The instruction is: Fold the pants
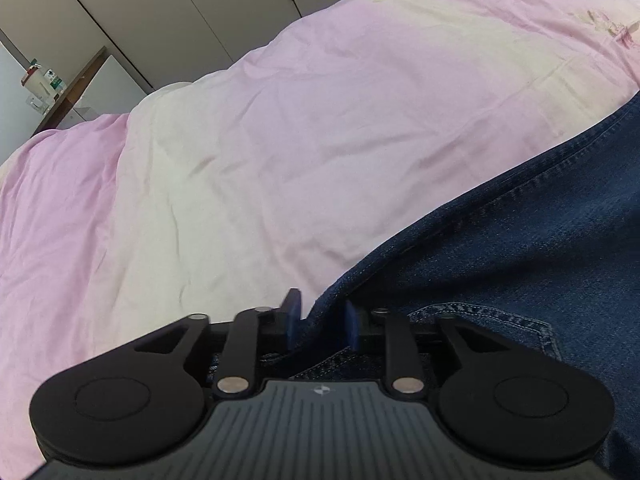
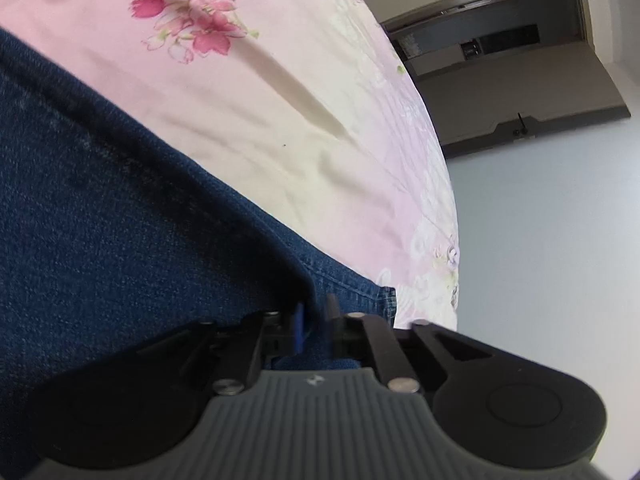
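Note:
Dark blue jeans (image 1: pixel 520 240) lie flat on a pink and cream bed cover (image 1: pixel 280 140), with a stitched back pocket (image 1: pixel 500 324) close to my left gripper (image 1: pixel 323 320). Its blue pads stand apart with the jeans' edge lying loosely between them. In the right wrist view the jeans (image 2: pixel 100 200) fill the left side, and a hem corner (image 2: pixel 380 300) lies near the bed's edge. My right gripper (image 2: pixel 316 324) sits over that hem end, pads apart with denim in the gap, slightly blurred.
The flowered bed cover (image 2: pixel 300 120) ends at a rounded edge on the right, with pale floor (image 2: pixel 540 240) and a doorway (image 2: pixel 500 52) beyond. Wardrobe doors (image 1: pixel 160 0) and a small table with bottles (image 1: pixel 40 84) stand behind the bed.

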